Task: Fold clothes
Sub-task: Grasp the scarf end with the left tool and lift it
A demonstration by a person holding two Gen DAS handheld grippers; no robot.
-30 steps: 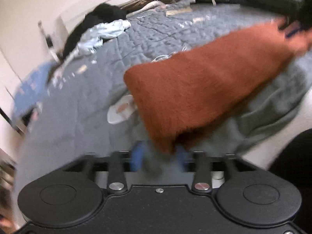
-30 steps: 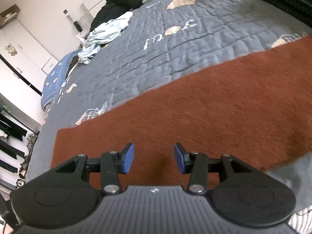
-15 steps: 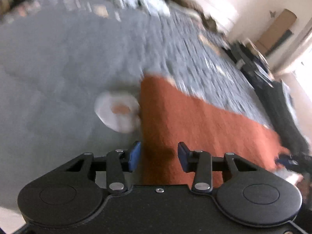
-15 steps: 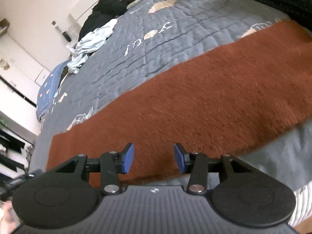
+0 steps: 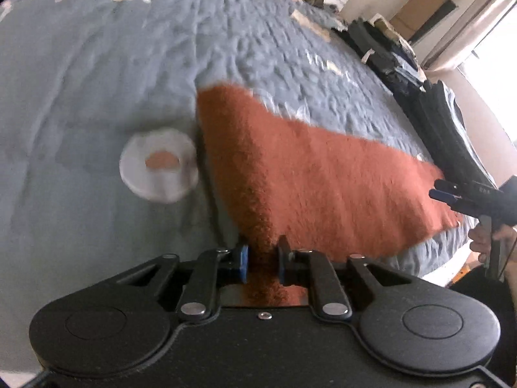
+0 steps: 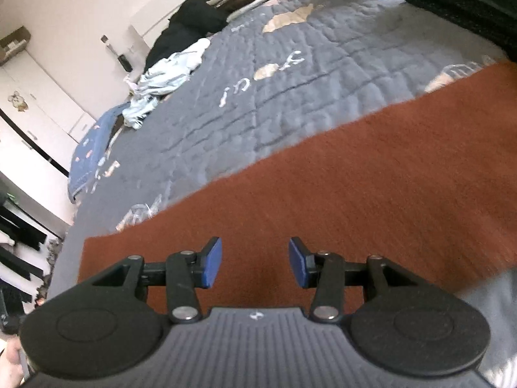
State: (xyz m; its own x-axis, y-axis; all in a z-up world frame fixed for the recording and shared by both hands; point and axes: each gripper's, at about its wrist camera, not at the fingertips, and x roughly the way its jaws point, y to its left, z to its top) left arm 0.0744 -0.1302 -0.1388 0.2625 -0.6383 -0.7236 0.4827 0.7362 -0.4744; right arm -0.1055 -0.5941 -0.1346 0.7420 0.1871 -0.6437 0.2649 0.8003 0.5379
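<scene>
The left wrist camera sits low at one end of the rust-brown cloth (image 5: pixel 323 174), looking along it across the grey quilt (image 5: pixel 80 97). The right wrist camera looks obliquely down over the same cloth (image 6: pixel 355 187) and quilt (image 6: pixel 274 97) from its long edge.

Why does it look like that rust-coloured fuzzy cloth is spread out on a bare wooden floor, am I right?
Not a floor. The right wrist view shows the rust-coloured cloth spread out on a grey quilted bedspread covering a bed.
</scene>
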